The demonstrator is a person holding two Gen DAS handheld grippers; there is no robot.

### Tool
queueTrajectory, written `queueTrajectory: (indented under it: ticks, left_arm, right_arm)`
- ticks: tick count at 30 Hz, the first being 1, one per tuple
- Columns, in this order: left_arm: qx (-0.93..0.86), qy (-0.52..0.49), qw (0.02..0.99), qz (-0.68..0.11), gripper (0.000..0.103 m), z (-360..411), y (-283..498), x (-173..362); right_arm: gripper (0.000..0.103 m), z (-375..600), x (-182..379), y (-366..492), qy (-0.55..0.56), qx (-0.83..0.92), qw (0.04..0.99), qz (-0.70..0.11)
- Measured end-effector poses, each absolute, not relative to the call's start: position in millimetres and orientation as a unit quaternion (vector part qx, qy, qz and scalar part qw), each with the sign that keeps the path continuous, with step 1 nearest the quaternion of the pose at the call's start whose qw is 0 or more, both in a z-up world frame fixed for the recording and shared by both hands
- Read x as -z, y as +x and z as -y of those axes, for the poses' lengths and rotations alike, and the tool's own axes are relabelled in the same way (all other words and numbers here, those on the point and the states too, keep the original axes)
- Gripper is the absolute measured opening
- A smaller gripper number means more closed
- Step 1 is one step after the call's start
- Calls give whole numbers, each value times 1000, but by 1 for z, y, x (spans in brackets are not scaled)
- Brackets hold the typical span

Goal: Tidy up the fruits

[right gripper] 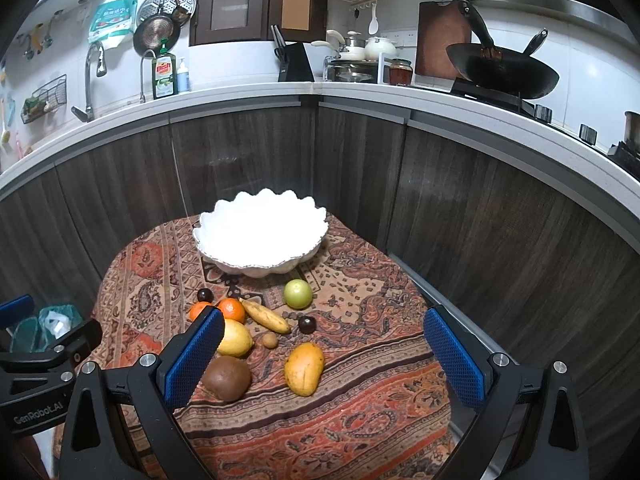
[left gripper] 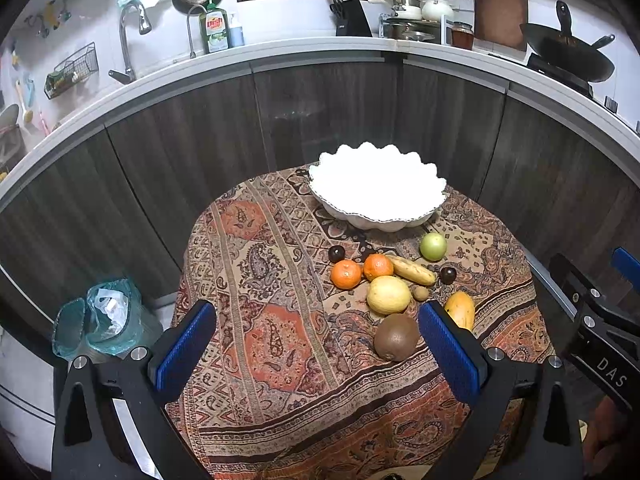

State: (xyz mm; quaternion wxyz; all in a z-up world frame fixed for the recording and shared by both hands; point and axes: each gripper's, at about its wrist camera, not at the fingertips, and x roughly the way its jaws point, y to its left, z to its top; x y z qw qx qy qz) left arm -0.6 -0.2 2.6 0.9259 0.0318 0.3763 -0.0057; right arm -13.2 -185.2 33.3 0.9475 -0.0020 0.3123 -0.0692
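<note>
A white scalloped bowl (left gripper: 378, 194) (right gripper: 260, 236) stands empty at the far side of a small table under a patterned cloth (left gripper: 280, 320) (right gripper: 360, 400). In front of it lie loose fruits: a green apple (left gripper: 433, 246) (right gripper: 298, 294), two oranges (left gripper: 346, 274) (right gripper: 232, 309), a banana (left gripper: 412, 270) (right gripper: 266, 316), two dark plums (left gripper: 336, 253) (right gripper: 307, 325), a lemon (left gripper: 389, 295) (right gripper: 237, 338), a brown kiwi (left gripper: 397, 337) (right gripper: 227, 378) and a mango (left gripper: 461, 311) (right gripper: 304, 368). My left gripper (left gripper: 316, 344) is open above the near left of the cloth. My right gripper (right gripper: 324, 356) is open, the mango between its fingers' line.
Dark wood cabinets and a white counter curve behind the table, with a tap (left gripper: 128, 40), dish soap (left gripper: 216, 28), a knife block (right gripper: 296, 62) and a wok (right gripper: 502, 74). A bin with a green bag (left gripper: 104, 316) stands on the floor left of the table.
</note>
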Motion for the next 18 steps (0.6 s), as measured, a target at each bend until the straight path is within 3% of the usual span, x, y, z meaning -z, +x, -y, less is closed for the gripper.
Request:
queueTrajectory:
  ticks: [18]
  left_arm:
    - [5, 33, 926, -376, 103, 2, -1, -1]
  right_arm:
    - [101, 186, -32, -15, -1, 71, 947, -312]
